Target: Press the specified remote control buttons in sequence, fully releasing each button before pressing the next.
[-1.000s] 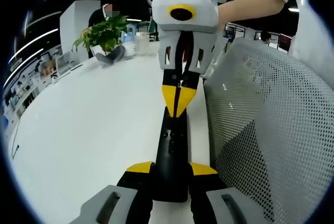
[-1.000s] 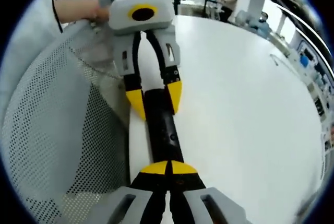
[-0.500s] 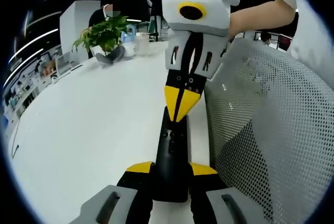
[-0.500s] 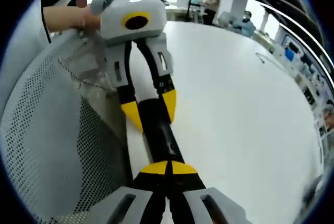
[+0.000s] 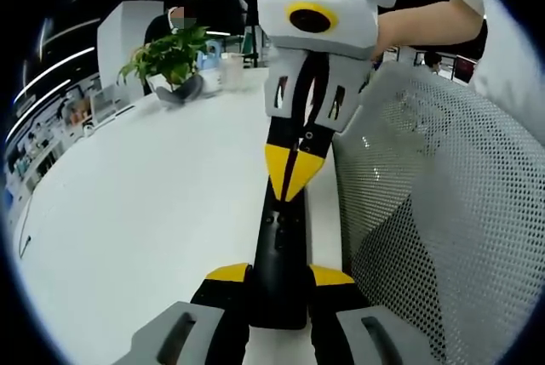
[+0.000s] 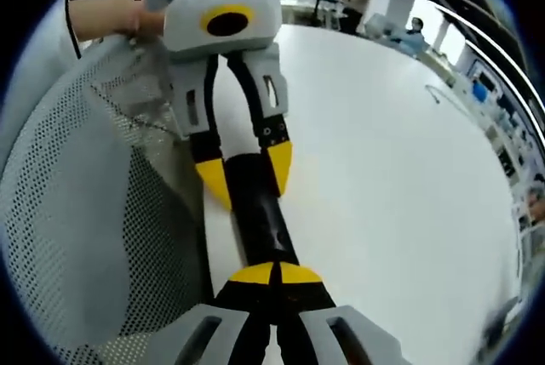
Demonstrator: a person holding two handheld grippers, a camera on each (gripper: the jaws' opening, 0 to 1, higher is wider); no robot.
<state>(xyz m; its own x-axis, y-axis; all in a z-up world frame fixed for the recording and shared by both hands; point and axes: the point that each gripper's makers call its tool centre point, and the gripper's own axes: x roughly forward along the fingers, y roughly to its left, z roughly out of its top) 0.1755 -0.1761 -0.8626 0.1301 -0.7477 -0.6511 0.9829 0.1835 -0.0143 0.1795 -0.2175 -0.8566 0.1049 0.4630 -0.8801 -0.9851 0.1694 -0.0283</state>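
White tabletop [image 5: 153,212] stretches out through an open office, and the black remote control [image 5: 279,254] lies along its edge, just beside a grey mesh chair back [image 5: 443,212].

In the left gripper view, the left gripper [image 5: 278,276] sits nearest, its yellow-tipped jaws pinching the near end of the remote from both sides. Further along the remote, the right gripper [image 5: 286,179] comes in from the far end with its jaws pressed together into a single point that rests on the remote's top face, though actual contact with a button cannot be told. Beyond the remote stands a potted plant [image 5: 169,57], and a person's forearm [image 5: 426,16] reaches in behind the right gripper.

The right gripper view turns this around: the closed yellow tips sit nearest on the remote, the remote runs away as a slim, glossy dark bar, and at its far end the left gripper's jaws straddle it. Small round buttons [image 5: 271,221] show faintly on the remote's face.
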